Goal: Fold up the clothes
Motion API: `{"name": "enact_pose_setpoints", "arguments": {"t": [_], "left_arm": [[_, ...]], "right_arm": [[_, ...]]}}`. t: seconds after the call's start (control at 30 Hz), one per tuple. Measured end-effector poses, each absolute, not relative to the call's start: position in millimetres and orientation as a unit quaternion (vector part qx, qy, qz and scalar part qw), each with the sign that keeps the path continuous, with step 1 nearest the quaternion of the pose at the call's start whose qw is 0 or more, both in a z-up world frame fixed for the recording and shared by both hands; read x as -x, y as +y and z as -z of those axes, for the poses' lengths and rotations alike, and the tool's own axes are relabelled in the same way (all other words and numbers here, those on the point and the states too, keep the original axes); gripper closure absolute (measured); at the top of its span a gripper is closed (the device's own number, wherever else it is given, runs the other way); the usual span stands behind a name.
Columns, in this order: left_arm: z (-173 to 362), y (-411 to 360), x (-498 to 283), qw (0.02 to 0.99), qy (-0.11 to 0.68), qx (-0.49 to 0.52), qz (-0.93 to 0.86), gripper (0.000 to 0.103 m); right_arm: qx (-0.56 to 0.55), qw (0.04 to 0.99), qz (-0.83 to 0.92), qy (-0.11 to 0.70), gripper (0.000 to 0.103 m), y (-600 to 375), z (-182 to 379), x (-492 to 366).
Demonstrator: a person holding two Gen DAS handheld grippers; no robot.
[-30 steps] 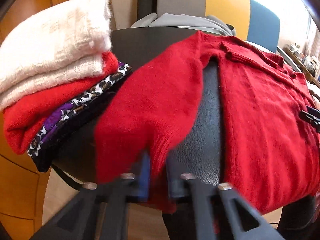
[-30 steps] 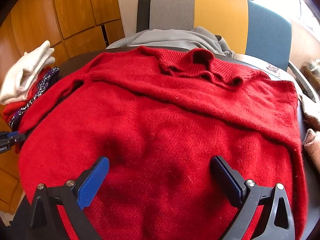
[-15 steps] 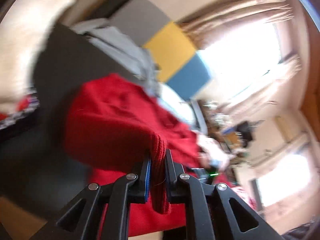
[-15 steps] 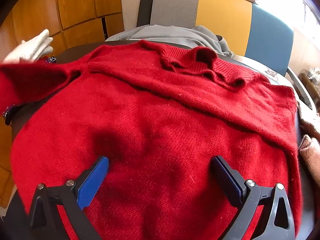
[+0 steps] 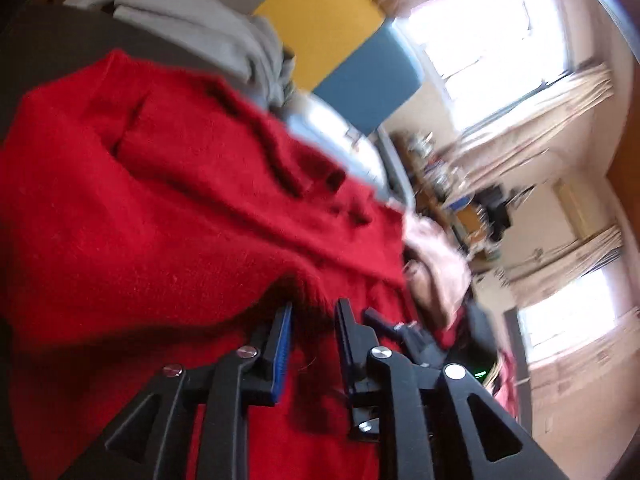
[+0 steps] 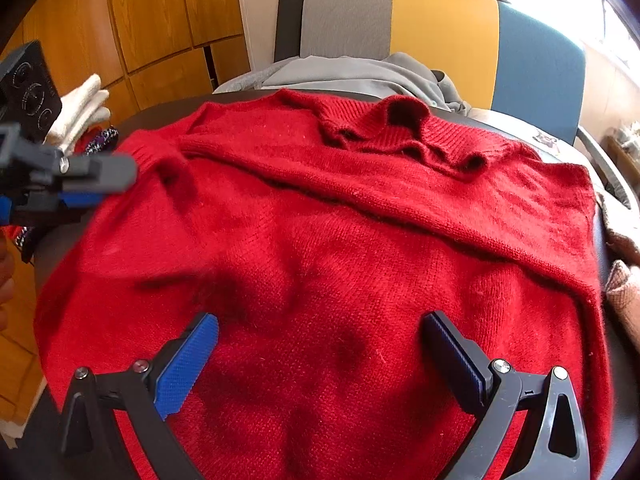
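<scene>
A red knit sweater (image 6: 340,248) lies spread on a dark table (image 6: 160,114), collar at the far side. Its left sleeve (image 5: 140,208) is folded over onto the body. My left gripper (image 5: 312,312) hovers over the folded sleeve with its jaws slightly parted and the cuff just beyond the fingertips; it also shows at the left edge of the right wrist view (image 6: 80,184). My right gripper (image 6: 320,344) is wide open and empty, low over the sweater's lower body.
A stack of folded clothes (image 6: 86,108), white knit on top, sits at the table's left. Grey garments (image 6: 360,74) lie behind the sweater against a grey, yellow and blue chair back (image 6: 440,32). A pinkish garment (image 6: 624,280) lies at the right edge.
My left gripper carried the sleeve cuff rightward across the sweater body and its jaws have parted, leaving the sleeve folded over. The right gripper stayed in place, open.
</scene>
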State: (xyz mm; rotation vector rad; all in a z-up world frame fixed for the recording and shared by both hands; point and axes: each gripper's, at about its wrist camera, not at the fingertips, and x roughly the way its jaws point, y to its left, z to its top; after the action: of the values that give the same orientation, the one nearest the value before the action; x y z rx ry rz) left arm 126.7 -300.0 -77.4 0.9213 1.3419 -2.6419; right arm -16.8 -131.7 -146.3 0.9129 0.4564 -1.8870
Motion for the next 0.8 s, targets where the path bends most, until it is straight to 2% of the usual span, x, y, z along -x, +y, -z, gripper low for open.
{"name": "enact_pose_setpoints", "arguments": {"t": [0.1,0.3,0.37,0.5,0.57,0.67,0.77,0.8], "left_arm": [[69.3,-307.5,-161.0,0.049,0.425,-0.260,0.866,0.080],[111.9,-315.6,-200.0,0.100,0.411,-0.290,0.858,0.079],[122.9,-314.6,-207.4,0.111,0.410,-0.302,0.853,0.079],[145.1,-311.4,-218.6,0.113,0.414,-0.313,0.847,0.080],[150.6,-310.9,-226.0,0.104,0.417,-0.299,0.852,0.080],[154.8,-311.5,-225.9,0.098,0.419,-0.291,0.855,0.082],[156.1,-310.5,-225.9,0.093,0.417,-0.283,0.858,0.083],[156.3,-310.1,-226.8,0.093,0.415,-0.282,0.860,0.083]], "right_arm": [[-0.370,0.483,0.776,0.168,0.000,-126.1,142.1,17.5],[-0.364,0.523,0.764,0.100,0.004,-115.7,119.5,10.9],[-0.352,0.530,0.764,0.109,0.007,-128.5,112.7,2.9],[-0.345,0.540,0.752,0.154,0.020,-169.2,114.6,-10.0],[-0.364,0.523,0.750,0.176,0.020,-191.3,126.4,-7.5],[-0.386,0.506,0.753,0.166,0.024,-205.7,139.3,-0.2],[-0.386,0.500,0.756,0.169,0.035,-217.3,142.3,-0.6],[-0.383,0.503,0.754,0.175,0.053,-218.8,142.7,-2.7]]}}
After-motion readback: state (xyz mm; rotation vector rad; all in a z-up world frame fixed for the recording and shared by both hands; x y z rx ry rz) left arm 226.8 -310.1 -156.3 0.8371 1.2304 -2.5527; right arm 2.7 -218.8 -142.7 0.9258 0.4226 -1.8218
